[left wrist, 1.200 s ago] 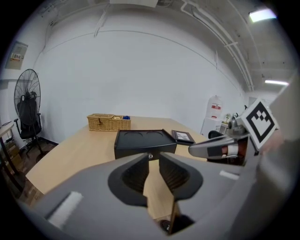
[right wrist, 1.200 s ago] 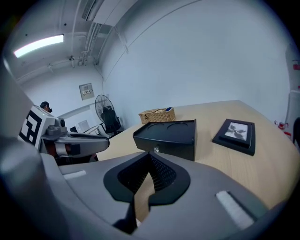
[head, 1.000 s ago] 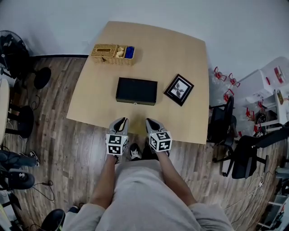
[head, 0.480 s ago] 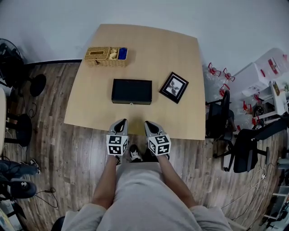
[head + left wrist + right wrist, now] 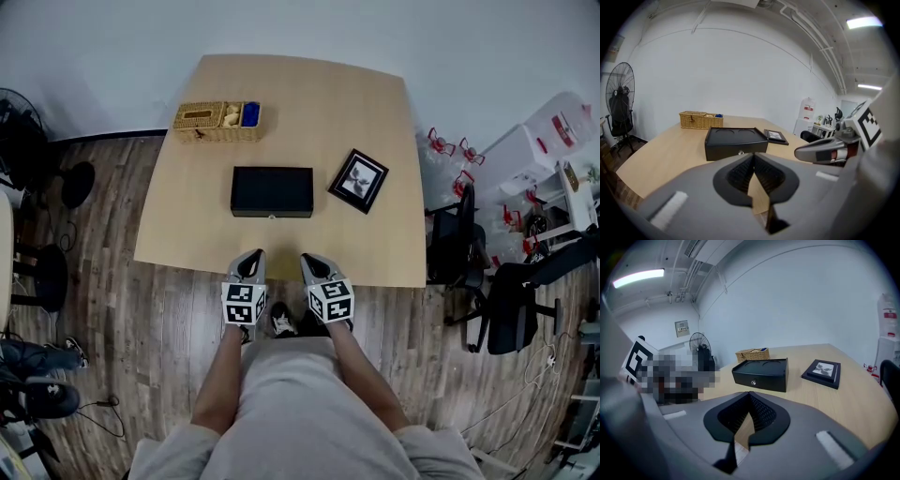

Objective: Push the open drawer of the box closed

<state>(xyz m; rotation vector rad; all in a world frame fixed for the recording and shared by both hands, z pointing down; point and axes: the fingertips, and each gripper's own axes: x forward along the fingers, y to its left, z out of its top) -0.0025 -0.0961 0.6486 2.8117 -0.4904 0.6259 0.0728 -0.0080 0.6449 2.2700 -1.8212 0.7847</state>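
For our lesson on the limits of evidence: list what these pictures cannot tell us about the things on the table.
1. Box: its rear, gripper views, hidden by its own body.
2. Basket: contents, every view, too small.
3. Picture frame: the image, every view, too small.

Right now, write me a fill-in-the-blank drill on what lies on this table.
1. The box on the table is coloured ___.
2. The picture frame lies to the person's ___ of the box.
3. The fingers of the left gripper and the right gripper are pressed ___, holding nothing.

Missing words: black; right; together.
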